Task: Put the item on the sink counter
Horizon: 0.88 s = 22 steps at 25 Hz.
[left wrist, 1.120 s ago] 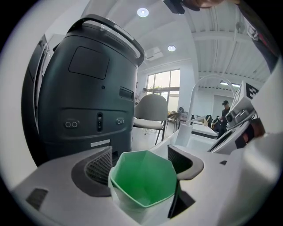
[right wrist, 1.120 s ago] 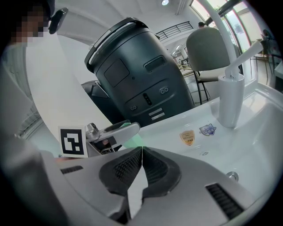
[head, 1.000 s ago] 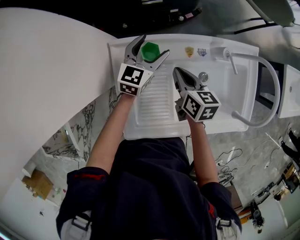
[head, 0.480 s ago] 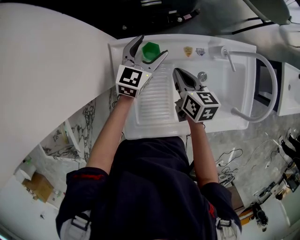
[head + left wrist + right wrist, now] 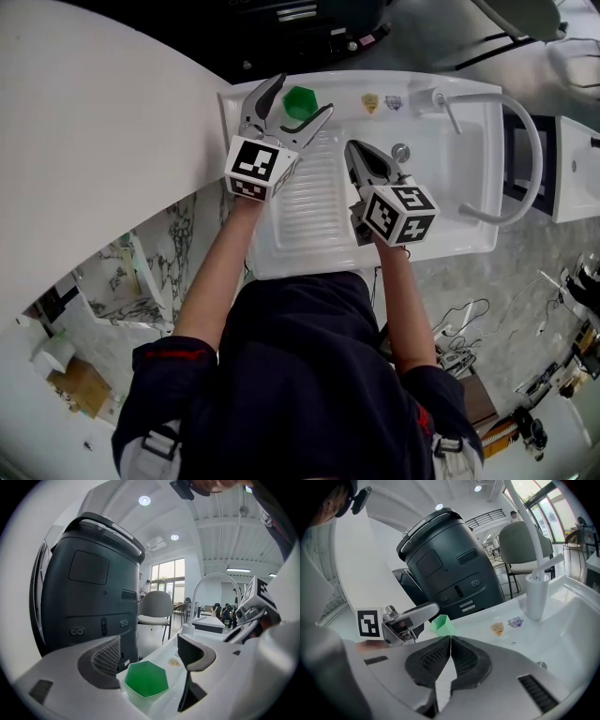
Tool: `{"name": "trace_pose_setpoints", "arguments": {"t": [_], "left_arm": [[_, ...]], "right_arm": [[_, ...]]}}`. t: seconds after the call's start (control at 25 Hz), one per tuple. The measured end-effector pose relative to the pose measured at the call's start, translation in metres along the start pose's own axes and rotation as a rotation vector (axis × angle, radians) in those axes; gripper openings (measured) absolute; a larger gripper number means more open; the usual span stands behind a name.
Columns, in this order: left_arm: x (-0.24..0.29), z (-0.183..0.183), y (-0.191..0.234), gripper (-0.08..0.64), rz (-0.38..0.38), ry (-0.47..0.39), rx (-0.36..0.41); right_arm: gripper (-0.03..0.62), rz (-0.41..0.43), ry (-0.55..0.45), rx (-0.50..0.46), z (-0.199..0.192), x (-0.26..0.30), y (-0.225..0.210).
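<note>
A green hexagonal cup (image 5: 299, 101) stands upright on the white sink counter (image 5: 356, 86) at the back left corner. My left gripper (image 5: 295, 96) is open, its two jaws spread on either side of the cup without touching it. In the left gripper view the cup (image 5: 146, 680) sits between and just ahead of the fingers (image 5: 104, 659). My right gripper (image 5: 352, 150) is shut with nothing in it, hovering over the basin near the ribbed washboard (image 5: 307, 192). From the right gripper view the cup (image 5: 442, 624) shows beyond the shut fingertips (image 5: 450, 641).
A curved white faucet (image 5: 525, 141) rises at the counter's right end, with its base (image 5: 536, 598) on the back ledge. Two small stickers (image 5: 379, 101) sit on the ledge. A drain (image 5: 401, 151) lies in the basin. A dark bin (image 5: 89, 592) stands behind the sink.
The left gripper has drawn slightly back towards me, away from the cup, which stays on the counter. The right gripper has hardly moved.
</note>
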<state>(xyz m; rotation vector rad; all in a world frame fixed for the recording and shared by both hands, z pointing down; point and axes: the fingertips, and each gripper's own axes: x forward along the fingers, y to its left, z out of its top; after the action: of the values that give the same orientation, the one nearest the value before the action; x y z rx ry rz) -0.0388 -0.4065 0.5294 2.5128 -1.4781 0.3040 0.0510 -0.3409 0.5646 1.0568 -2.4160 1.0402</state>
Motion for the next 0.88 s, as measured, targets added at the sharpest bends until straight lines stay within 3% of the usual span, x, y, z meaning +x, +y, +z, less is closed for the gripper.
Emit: {"name": "trace_pose_setpoints", "arguments": {"t": [0.24,0.36,0.88], "left_arm": [[-0.013,0.011,-0.013,0.374,-0.03,-0.01,0.007],[-0.023,0.017,-0.021,0.31,-0.045,-0.009,0.023],[-0.074,0.039,-0.061,0.155,-0.136,-0.008,0.068]], "right_arm": [[0.035,-0.017,-0.021,-0.006,0.002,-0.011,0.006],[0.035,-0.023,-0.034,-0.014,0.003,-0.016,0.011],[0.035,-0.055,-0.124,-0.066,0.012,-0.051,0.045]]}}
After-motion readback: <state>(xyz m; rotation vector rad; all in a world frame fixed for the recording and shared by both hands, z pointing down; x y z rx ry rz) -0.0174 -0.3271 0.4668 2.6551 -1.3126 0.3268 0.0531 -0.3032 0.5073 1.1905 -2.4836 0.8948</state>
